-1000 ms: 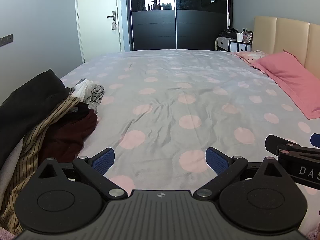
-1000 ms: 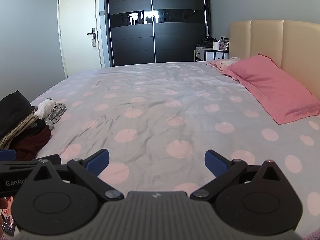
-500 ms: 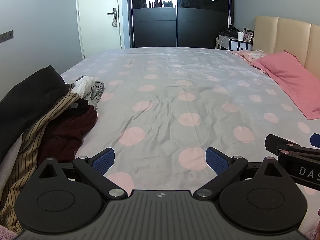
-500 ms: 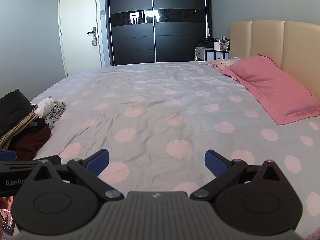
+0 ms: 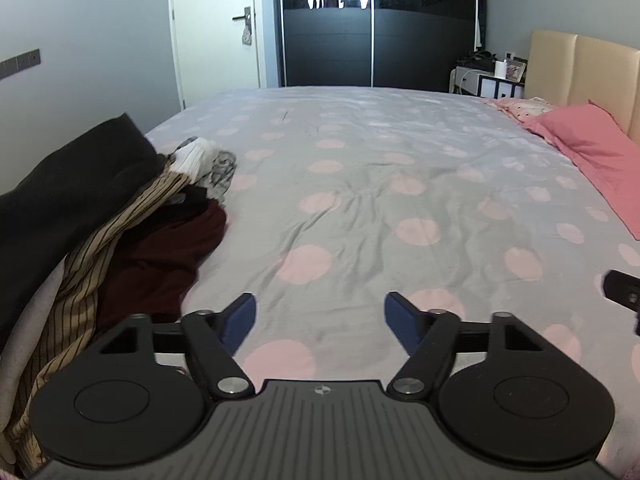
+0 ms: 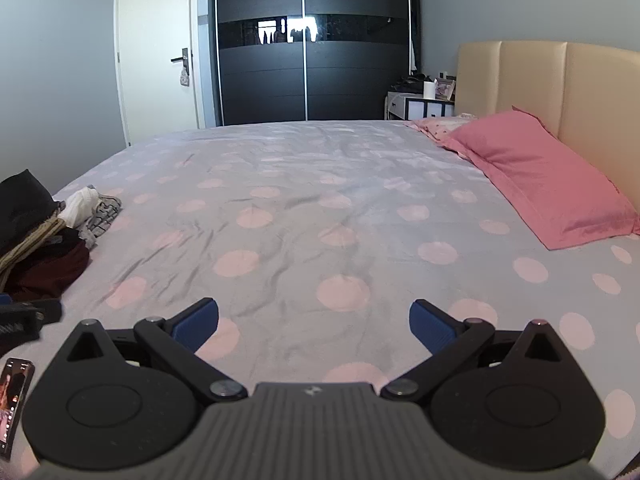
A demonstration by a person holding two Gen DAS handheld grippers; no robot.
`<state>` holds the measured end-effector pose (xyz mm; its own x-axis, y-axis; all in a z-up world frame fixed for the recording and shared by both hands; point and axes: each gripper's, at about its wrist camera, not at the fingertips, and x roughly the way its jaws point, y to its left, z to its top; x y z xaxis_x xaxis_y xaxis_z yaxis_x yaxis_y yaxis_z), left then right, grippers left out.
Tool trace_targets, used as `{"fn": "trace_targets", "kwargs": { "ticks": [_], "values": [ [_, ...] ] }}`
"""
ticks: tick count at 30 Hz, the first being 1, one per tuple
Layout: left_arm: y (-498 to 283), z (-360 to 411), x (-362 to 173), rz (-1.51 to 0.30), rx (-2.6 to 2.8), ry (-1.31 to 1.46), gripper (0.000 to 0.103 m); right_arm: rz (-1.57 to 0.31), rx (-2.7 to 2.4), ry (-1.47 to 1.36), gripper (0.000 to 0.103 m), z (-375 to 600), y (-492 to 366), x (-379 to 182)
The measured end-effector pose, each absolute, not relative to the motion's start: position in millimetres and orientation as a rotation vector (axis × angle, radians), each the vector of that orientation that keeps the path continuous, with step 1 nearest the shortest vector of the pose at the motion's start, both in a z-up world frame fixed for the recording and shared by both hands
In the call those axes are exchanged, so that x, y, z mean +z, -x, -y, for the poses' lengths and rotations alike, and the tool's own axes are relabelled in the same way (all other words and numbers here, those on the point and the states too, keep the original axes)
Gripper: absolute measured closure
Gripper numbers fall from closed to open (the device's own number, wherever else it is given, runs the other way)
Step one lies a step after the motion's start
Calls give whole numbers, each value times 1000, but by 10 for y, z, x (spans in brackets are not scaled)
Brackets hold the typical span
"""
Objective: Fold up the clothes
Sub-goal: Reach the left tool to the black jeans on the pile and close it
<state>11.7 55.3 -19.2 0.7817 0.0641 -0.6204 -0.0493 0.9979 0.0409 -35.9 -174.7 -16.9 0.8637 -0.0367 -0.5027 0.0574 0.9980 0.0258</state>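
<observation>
The clothes (image 5: 120, 220) lie heaped on the bed's (image 5: 360, 208) left edge, nearer the left claw (image 5: 320, 320) than a second ago; it has probably swung toward them. Both it and the right claw (image 6: 314, 320) gape wide, empty.

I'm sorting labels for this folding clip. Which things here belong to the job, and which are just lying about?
Part of the job:
clothes pile
polka-dot bedsheet as folding surface
left gripper, jaws open
right gripper, jaws open

Just lying about:
pink pillow
phone
nightstand
wardrobe
</observation>
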Motion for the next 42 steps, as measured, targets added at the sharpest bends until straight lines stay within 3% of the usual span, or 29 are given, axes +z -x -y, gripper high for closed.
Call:
{"fn": "trace_targets", "kwargs": {
  "ticks": [2,11,13,21,35,36,37,39,42],
  "values": [
    [-159,-711,-172,-682,69,-20,52,-542,-53,-16,0,1774,346,-186],
    [-524,-1681,249,-667,184,-98,57,-596,126,124,0,1854,135,175],
    [-621,-1928,326,-640,242,-135,45,-588,171,177,0,1853,61,267],
    [-1019,-2851,525,-633,395,-170,28,-623,180,122,0,1907,-279,75],
    [-1390,-3748,79,-650,365,-59,24,-755,254,96,0,1725,-515,-402],
    [-1394,-3760,82,-655,348,-40,33,-763,256,99,0,1714,-520,-423],
    [-1401,-3766,84,-665,320,-22,50,-771,258,101,0,1703,-524,-441],
    [-1416,-3768,86,-682,278,5,68,-786,263,100,0,1686,-532,-466],
    [-1396,-3723,105,-673,286,-4,87,-787,272,102,0,1675,-520,-469]
  ]
}}
